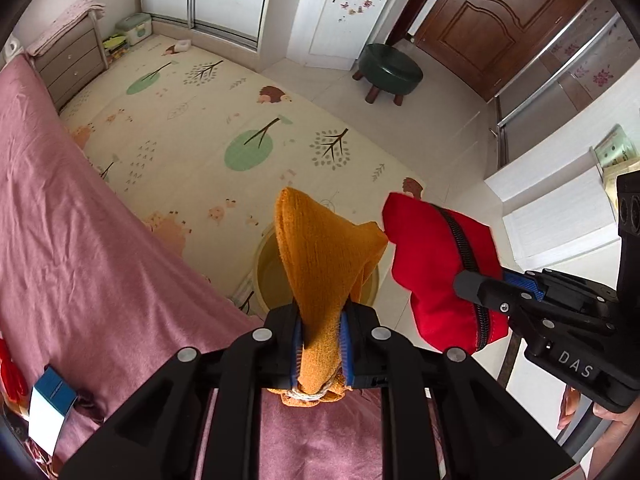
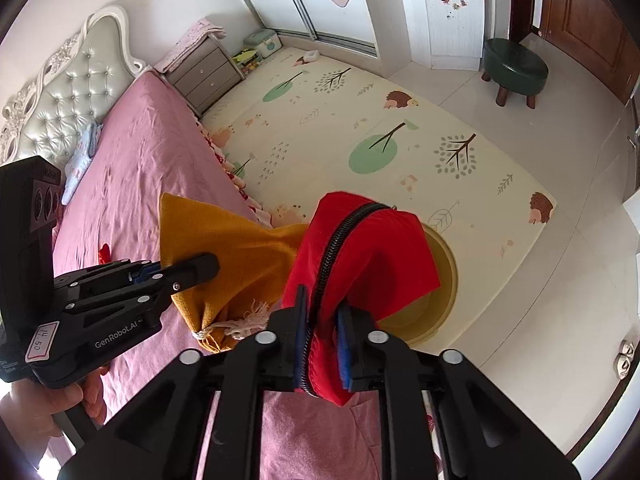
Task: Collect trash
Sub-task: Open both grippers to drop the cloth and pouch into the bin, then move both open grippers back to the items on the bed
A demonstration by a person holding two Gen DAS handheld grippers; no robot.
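my left tongs [image 1: 322, 344] pinch the orange pouch [image 1: 324, 256], my right tongs [image 2: 324, 350] pinch the red pouch [image 2: 360, 248], both above the yellow bin [image 2: 444, 280].

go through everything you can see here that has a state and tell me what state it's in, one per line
left gripper: shut on the orange drawstring pouch.
right gripper: shut on the red zip pouch.
orange drawstring pouch: tied shut, held up in the air.
red zip pouch: zipped shut, held up in the air.
yellow bin: open-topped, on the floor under the pouches.
brown door: closed.
bedside drawers: closed.
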